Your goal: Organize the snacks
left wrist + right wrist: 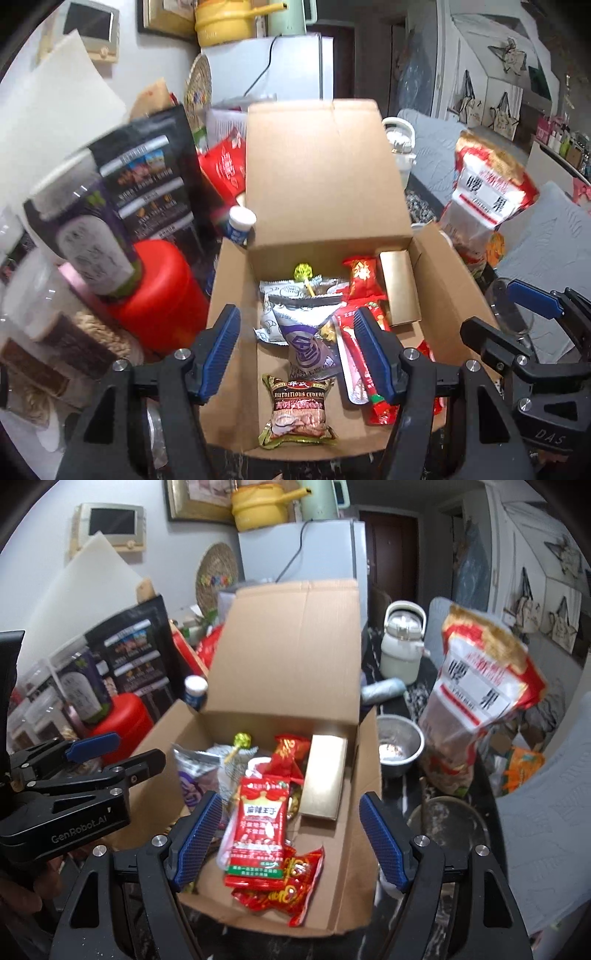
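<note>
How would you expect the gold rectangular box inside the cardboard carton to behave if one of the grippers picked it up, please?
The gold box has straight edges and flat faces, so it probably stays stiff between the fingers. Its glossy surface may be slippery. It lies flat against the cardboard carton's right wall, beside a red snack packet, so it seems unlikely to roll, though access on that side looks tight.

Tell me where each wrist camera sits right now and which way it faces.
Left wrist: above the near edge of the cardboard box, looking down into it past its own open blue fingers; the right gripper shows at the right edge.
Right wrist: also above the near edge, a little further right, facing forward and down between its open fingers; the left gripper shows at the left.
Shared: the box, gold box, lollipop, red canister, large snack bag, fridge.
</note>
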